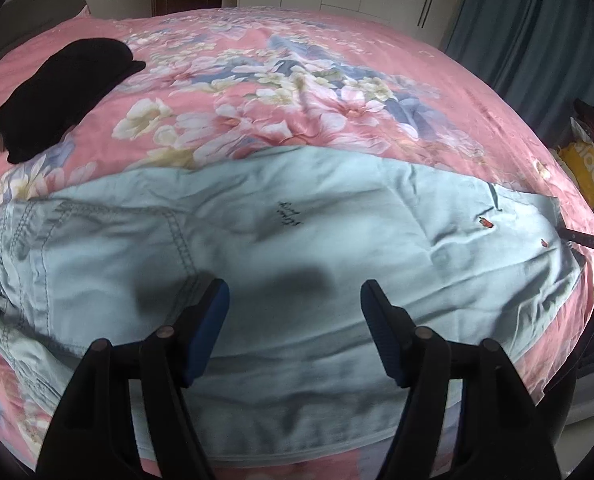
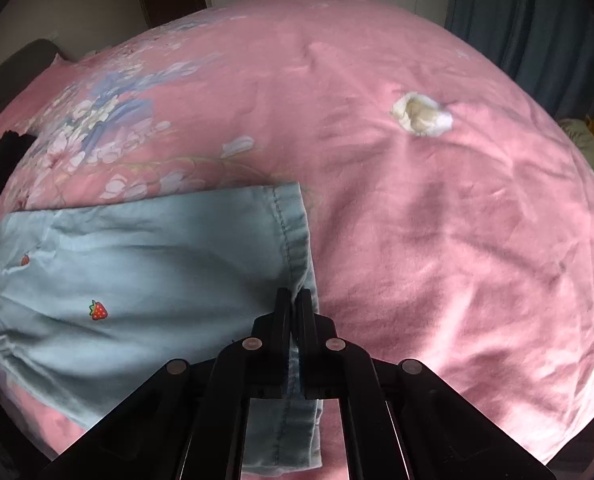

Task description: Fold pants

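Pale-blue strawberry-print denim pants (image 1: 297, 248) lie flat on pink floral bedspread (image 2: 417, 200) — right claw (image 2: 294, 300) pinches hem, left claw (image 1: 295, 300) spread; we judge folding leg leftward comes next.

both views are dim and soft, lit by weak daylight that falls brighter on the right side of the bedspread (image 2: 477, 240). blurred shadows lie on the pants (image 1: 297, 240) just ahead of the left gripper (image 1: 295, 294). fisheye bending bulges the bed and darkens the corners; the near fingers look blurred.
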Available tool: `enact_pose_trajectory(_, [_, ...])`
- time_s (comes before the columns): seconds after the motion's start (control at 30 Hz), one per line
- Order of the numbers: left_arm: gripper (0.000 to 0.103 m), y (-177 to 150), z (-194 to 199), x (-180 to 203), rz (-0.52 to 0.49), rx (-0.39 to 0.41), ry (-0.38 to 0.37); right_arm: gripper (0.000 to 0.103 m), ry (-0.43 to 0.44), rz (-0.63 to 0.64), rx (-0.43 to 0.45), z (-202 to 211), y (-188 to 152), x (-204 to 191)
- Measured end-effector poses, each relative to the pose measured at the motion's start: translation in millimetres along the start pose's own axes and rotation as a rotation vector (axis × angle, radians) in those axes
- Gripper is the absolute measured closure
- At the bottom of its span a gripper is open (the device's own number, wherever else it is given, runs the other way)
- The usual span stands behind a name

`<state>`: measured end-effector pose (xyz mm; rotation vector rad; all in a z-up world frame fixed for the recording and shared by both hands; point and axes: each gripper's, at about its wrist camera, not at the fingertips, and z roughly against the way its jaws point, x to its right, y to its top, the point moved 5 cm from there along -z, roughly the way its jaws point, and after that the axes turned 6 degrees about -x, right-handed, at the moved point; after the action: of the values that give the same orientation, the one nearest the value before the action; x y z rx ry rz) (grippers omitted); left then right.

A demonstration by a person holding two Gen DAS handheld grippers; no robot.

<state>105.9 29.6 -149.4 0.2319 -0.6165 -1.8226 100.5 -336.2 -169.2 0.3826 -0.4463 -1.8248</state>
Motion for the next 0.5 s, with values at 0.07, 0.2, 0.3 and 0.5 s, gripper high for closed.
enact_pose_trajectory(0.07, [0.035, -3, 3, -3, 0.004, 0.005, 0.007, 0.098, -0.051, -0.010, 0.043, 17, 1, 1])
enact_pose_trajectory(0.2, [0.035, -4, 8, 4, -0.027, 0.024, -0.005, 0.097, 0.005, 0.084, 0.144, 54, 8, -39])
enact_pose_trajectory(0.3, [0.035, -2, -2, 23, -0.082, 0.012, -0.003, 0.097, 0.127, 0.292, 0.104, 46, 4, -118])
enact_pose_trajectory(0.5, [0.035, -37, -11, 33, -0.185, -0.063, -0.035, 0.097, 0.116, 0.452, -0.100, -8, -41, -171])
